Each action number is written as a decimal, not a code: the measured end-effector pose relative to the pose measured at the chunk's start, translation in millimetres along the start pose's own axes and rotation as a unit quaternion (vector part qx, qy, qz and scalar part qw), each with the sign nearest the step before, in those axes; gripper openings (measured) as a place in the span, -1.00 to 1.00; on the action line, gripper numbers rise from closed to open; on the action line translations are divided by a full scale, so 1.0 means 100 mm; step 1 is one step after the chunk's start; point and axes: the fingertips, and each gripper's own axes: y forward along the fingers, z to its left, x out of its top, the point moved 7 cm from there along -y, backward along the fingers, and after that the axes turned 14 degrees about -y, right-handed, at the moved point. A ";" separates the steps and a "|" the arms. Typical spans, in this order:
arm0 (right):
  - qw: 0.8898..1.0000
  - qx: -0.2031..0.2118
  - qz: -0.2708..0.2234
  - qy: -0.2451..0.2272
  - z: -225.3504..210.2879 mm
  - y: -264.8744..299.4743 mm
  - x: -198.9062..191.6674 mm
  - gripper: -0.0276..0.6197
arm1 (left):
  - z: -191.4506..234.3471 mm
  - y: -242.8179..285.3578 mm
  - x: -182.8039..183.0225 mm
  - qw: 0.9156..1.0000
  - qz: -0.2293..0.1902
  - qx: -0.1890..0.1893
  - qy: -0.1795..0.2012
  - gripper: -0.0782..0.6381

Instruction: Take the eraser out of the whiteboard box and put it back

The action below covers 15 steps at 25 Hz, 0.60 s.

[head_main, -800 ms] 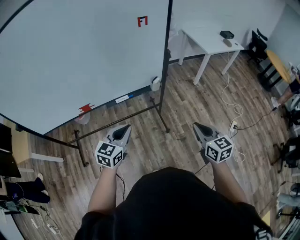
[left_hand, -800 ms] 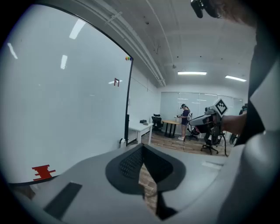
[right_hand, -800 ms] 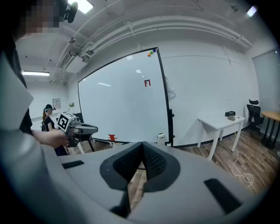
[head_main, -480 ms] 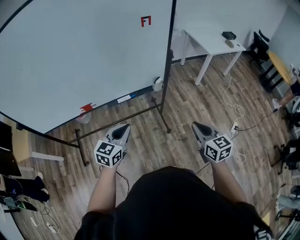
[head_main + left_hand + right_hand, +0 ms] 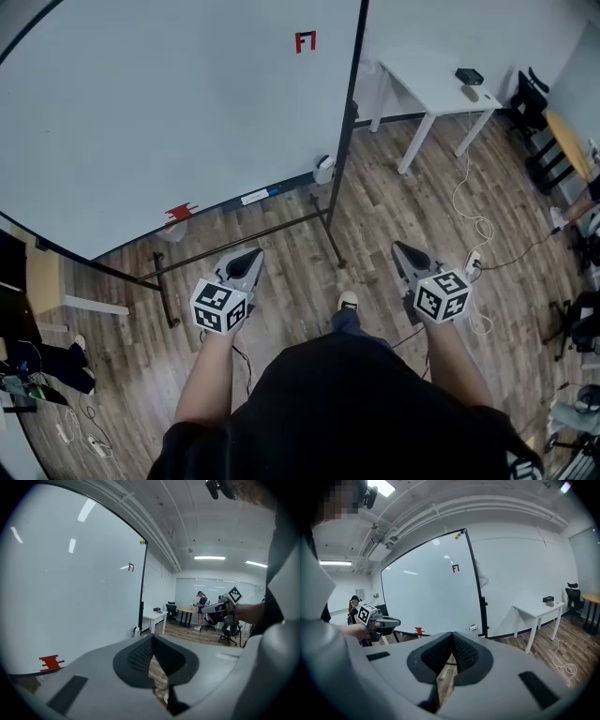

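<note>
A big whiteboard point(image 5: 169, 112) on a black wheeled stand fills the left of the head view. A small white box point(image 5: 324, 169) hangs at its lower right corner, also seen in the left gripper view point(image 5: 136, 631) and the right gripper view point(image 5: 474, 628). I cannot make out the eraser. A white and blue item point(image 5: 255, 197) lies on the board's ledge, and a red piece point(image 5: 178, 212) sits further left. My left gripper point(image 5: 251, 253) and right gripper point(image 5: 397, 247) are held level over the floor, well short of the board. Both are shut and empty.
A white table point(image 5: 427, 80) with a small dark device stands right of the board. Cables point(image 5: 473, 220) trail over the wood floor on the right. The stand's feet point(image 5: 333, 248) reach toward me. Chairs, a desk and a person point(image 5: 201, 604) are far off.
The board and table have shifted right and slightly down in the head view, and my shoe now shows between the grippers. The grippers keep their pose and stay shut.
</note>
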 end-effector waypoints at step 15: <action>0.999 0.032 0.011 0.009 -0.49 0.50 -0.05 -0.94 | 0.13 0.51 0.15 1.000 0.011 0.020 -0.006 -0.75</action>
